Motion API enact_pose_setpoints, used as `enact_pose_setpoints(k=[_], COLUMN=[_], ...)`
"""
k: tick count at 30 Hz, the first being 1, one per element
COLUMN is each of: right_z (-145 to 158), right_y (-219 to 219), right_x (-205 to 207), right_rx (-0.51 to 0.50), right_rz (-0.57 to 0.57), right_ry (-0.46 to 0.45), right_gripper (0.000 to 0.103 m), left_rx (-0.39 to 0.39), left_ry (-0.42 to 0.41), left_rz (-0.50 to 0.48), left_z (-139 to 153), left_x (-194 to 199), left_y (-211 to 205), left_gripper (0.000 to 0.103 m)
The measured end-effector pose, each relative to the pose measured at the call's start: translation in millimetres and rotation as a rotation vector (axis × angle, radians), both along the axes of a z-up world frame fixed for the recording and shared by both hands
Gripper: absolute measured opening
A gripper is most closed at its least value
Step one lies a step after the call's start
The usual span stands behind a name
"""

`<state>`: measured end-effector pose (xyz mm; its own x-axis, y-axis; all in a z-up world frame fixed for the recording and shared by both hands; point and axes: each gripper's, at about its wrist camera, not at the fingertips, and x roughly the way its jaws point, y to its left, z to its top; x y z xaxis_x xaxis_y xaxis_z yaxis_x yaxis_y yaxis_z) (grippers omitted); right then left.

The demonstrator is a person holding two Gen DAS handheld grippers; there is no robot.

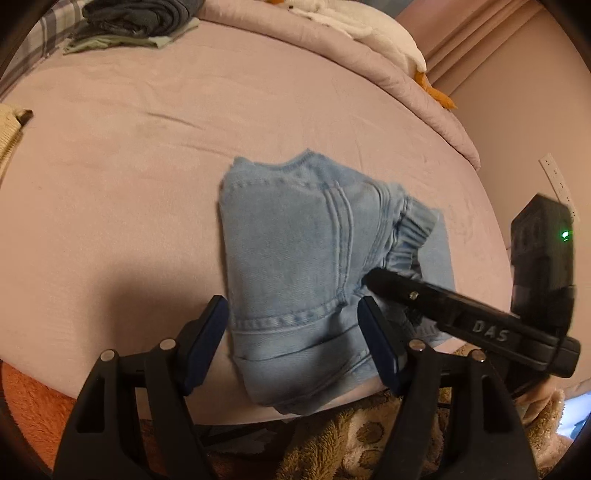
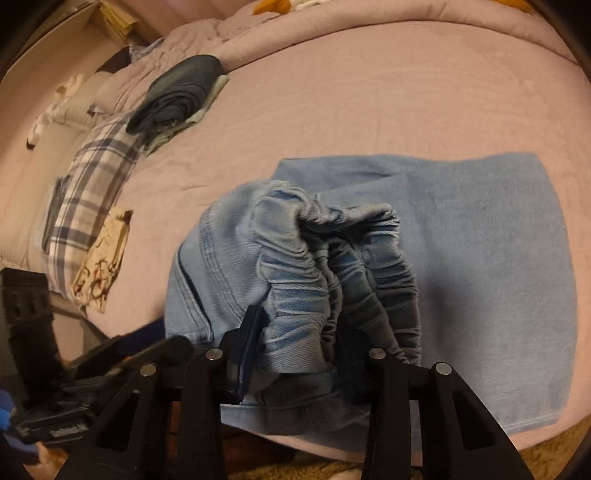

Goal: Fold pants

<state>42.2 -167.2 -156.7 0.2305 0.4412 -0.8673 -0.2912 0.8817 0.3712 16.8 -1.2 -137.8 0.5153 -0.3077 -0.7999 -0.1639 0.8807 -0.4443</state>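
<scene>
Light blue denim pants lie folded into a compact bundle near the front edge of the pink bed. My left gripper is open, one blue-padded finger on each side of the bundle's near end, nothing pinched. My right gripper comes in from the right, its tip at the elastic waistband. In the right wrist view the bunched waistband fills the space between the fingers of my right gripper, which is shut on it. A flat layer of the pants lies underneath. The left gripper shows blurred at lower left.
A stack of folded dark clothes sits at the bed's far side beside a plaid pillow. A cream garment lies to the left. A white plush with orange feet rests on the rolled comforter. A brown furry blanket hangs below the bed edge.
</scene>
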Motion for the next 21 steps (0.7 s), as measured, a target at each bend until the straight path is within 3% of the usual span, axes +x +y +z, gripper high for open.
enact_pose_setpoints(k=[8,14,15,17,18,19,21], right_z=[43.8,2.6,2.9,6.5,7.5,7.7,4.9], right_y=[-28.1,-40.2,-40.5,-38.2,-36.9,-36.5,-37.7], right_x=[-21.7,-14.6,-14.6,-13.4,-12.5,-11.4,-6.1], right_rx=[-0.024,-0.092,-0.082,-0.107,-0.149,-0.184,-0.143], right_rz=[-0.032,-0.075,-0.075,-0.074,-0.086,-0.099,-0.089], right_ry=[-0.143,-0.051,-0.058,-0.073,-0.082,-0.095,-0.076], right_gripper=[0.03,0.03,0.032,0.046,0.065,0.072,0.072], left_rx=[-0.004,-0.037,-0.044,-0.046,-0.047,-0.046,-0.046], left_ry=[-0.01,0.076,0.084,0.085,0.085,0.085,0.083], left_rz=[0.059,0.052,0.049,0.046,0.043,0.04,0.041], left_z=[1.8,-29.7,-33.5,-34.8,-34.0,-33.2,-32.0], left_x=[2.8,14.8,15.6,16.7,17.3,18.2,18.0], left_y=[15.3,11.6,10.8,10.9,11.0,11.0,11.3], left_gripper=[0.072,0.073,0.073,0.074,0.074,0.074,0.073])
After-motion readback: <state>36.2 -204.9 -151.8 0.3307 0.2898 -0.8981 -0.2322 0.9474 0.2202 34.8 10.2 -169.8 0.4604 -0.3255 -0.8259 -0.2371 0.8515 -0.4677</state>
